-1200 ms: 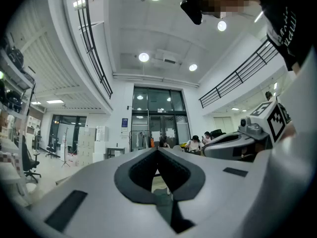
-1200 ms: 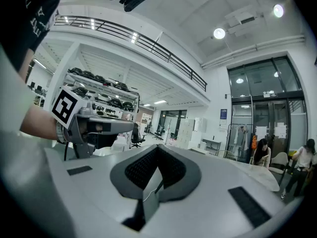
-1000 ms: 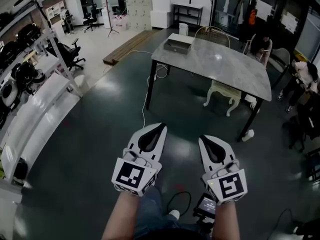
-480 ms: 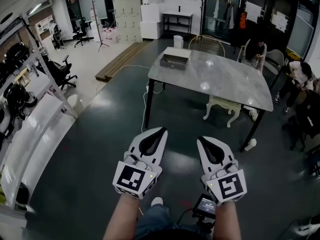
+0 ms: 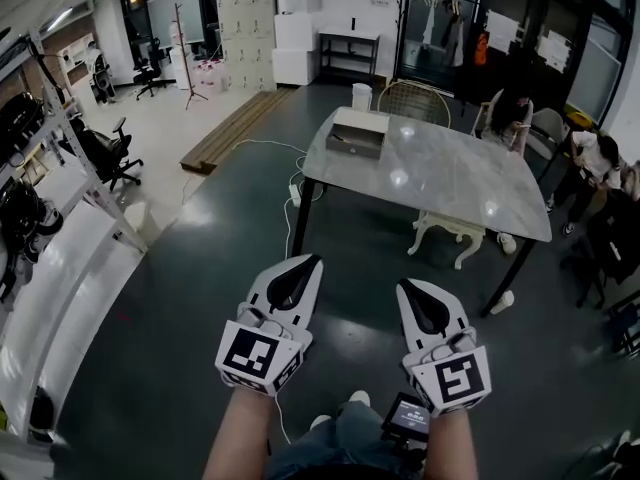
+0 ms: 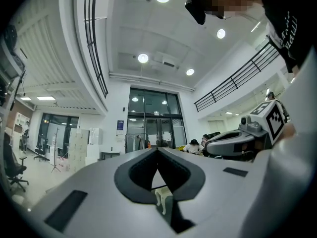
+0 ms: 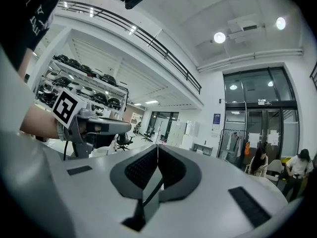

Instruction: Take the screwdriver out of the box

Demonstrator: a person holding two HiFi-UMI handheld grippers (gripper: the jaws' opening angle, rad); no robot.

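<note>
Marble table [image 5: 450, 173] holds the box [image 5: 357, 133] well ahead, so left gripper [image 5: 308, 260] and right gripper [image 5: 405, 285], jaws closed and empty, merely aim there.

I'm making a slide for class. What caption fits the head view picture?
Left hand-held gripper and right hand-held gripper, both shut, point toward a table carrying a box.

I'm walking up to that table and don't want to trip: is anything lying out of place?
Nothing looks spilled or broken. A white cable trails across the floor by the near-left leg of the table. A small white object, too small to identify, lies by its right leg. Wooden planks lie on the floor far left.
</note>
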